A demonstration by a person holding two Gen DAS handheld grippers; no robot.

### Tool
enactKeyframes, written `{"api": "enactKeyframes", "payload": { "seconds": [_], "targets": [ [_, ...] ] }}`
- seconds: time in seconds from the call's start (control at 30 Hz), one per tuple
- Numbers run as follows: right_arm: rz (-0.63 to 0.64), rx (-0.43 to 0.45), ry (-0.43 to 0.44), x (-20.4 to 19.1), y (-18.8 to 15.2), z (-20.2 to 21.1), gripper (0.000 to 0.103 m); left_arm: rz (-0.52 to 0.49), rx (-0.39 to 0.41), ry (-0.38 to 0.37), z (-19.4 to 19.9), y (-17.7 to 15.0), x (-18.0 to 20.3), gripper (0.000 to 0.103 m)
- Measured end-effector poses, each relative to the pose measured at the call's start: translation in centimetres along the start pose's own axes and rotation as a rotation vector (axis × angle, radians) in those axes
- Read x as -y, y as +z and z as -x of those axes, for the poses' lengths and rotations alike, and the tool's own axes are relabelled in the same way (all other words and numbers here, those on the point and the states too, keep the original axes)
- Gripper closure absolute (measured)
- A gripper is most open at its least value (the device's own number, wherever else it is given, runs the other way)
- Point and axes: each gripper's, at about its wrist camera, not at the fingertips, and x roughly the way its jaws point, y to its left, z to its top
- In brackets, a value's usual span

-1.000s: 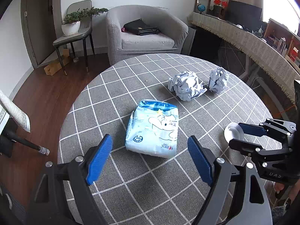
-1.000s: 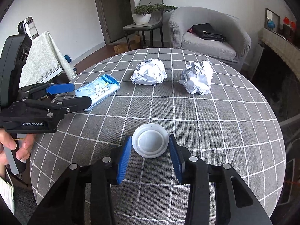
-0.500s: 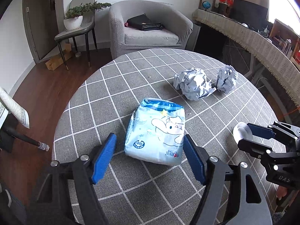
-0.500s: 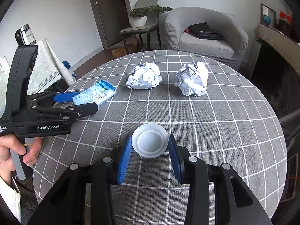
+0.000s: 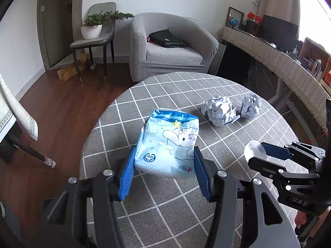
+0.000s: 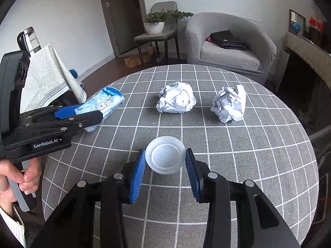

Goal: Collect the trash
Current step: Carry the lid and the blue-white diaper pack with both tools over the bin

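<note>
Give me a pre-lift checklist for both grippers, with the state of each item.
1. Left gripper around the blue packet: ok; jaws closing, packet between the pads.
2. Packet clamped firmly: cannot tell.
3. Right gripper on the white plastic lid: ok, pads at both sides.
4. Lid off the table: cannot tell.
5. Two crumpled paper balls, nearer and farther, clear of both grippers: ok, both lie apart, uncollected.
6. A bin for the trash: cannot tell, none in view.

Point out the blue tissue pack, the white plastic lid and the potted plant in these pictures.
blue tissue pack [image 5: 168, 144], left wrist view, middle of its printed front.
white plastic lid [image 6: 165, 155], right wrist view, centre of its disc.
potted plant [image 6: 154, 27], right wrist view, its white pot.
</note>
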Motion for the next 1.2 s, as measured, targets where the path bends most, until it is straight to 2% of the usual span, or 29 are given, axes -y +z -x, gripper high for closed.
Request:
{"api": "enactKeyframes", "payload": {
  "seconds": [0.3,0.47,0.63,0.87,1.0,1.2],
  "targets": [
    [0.039,0.022,0.026,-3.3,2.3,-0.8,0.063,0.063,0.031,0.035,1.9,0.1,-4.9,0.047],
    [0.059,0.024,0.043,-5.2,3.3,-1.4,0.063,0.133,0.054,0.051,3.2,0.1,-8.1,0.047],
    [0.069,0.044,0.065,-7.4,4.0,-1.6,0.063,0.154,0.062,0.099,4.7,-0.6,-10.3,0.047],
    [0.086,0.045,0.107,-10.1,4.6,-2.2,0.063,0.163,0.028,0.168,6.2,-3.0,-13.8,0.047],
    [0.093,0.054,0.132,-11.9,5.0,-2.3,0.063,0.138,-0.021,0.241,6.1,-4.6,-15.8,0.047],
    [0.104,0.052,0.177,-14.6,4.9,-2.7,0.063,0.128,-0.094,0.29,6.0,-7.5,-18.2,0.047]
  ]
}}
